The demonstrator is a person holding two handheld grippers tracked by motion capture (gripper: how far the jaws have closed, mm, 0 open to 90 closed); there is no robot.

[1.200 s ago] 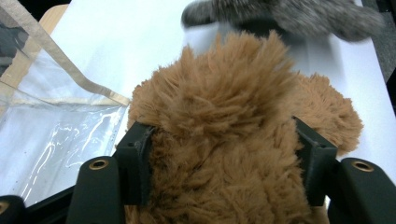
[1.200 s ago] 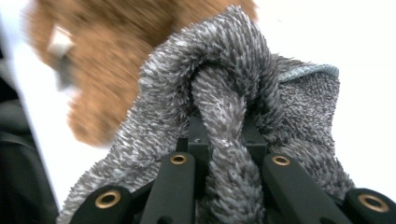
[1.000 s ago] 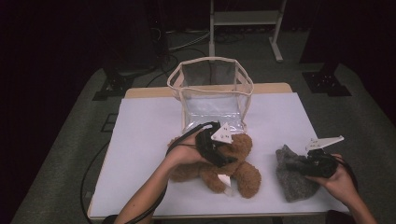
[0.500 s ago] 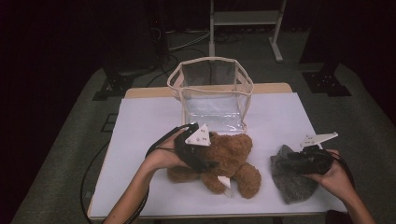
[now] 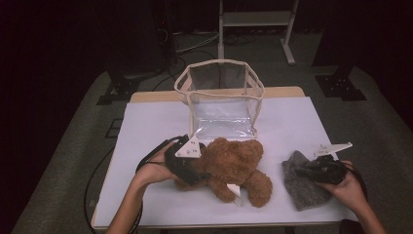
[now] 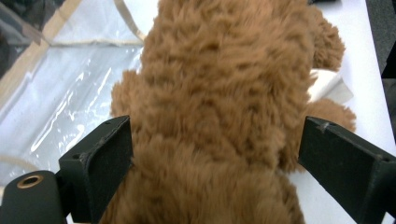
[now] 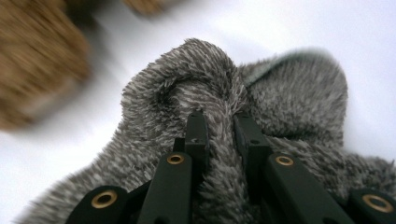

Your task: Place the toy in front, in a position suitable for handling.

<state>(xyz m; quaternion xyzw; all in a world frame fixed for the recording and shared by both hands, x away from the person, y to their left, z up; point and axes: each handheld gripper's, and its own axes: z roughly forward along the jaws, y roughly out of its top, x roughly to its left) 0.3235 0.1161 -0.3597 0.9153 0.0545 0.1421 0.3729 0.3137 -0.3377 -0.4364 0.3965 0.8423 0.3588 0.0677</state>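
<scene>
While both tools are down on the tabletop (image 5: 146,126), I log the step in hand as the pick-up of two soft items, with the clear bag (image 5: 221,100) standing open just behind them as the likely destination.

Item one: brown teddy bear (image 5: 234,165), lying across the middle of the near half of the tabletop, just in front of the bag. My left tool (image 5: 187,163) sits at its left end; in the left gripper view its jaws have just been opening and stand wide, one at each flank of the bear (image 6: 219,107), the left pad against the fur, the right one apart from it. No grip yet, as I judge it.

Item two: grey fleece cloth (image 5: 304,187), crumpled at the right near corner, well apart from the bag. My right tool (image 5: 311,170) has just closed, and the right gripper view shows a ridge of the cloth (image 7: 224,93) pinched between its narrow jaws.

Next move, as I read it: close the left tool on the bear's body, squarely enough that the plush does not slip.

Condition: bear thick, curly-piled, a white tag (image 5: 235,189) at its underside; cloth mottled grey, fuzzy, limp.
</scene>
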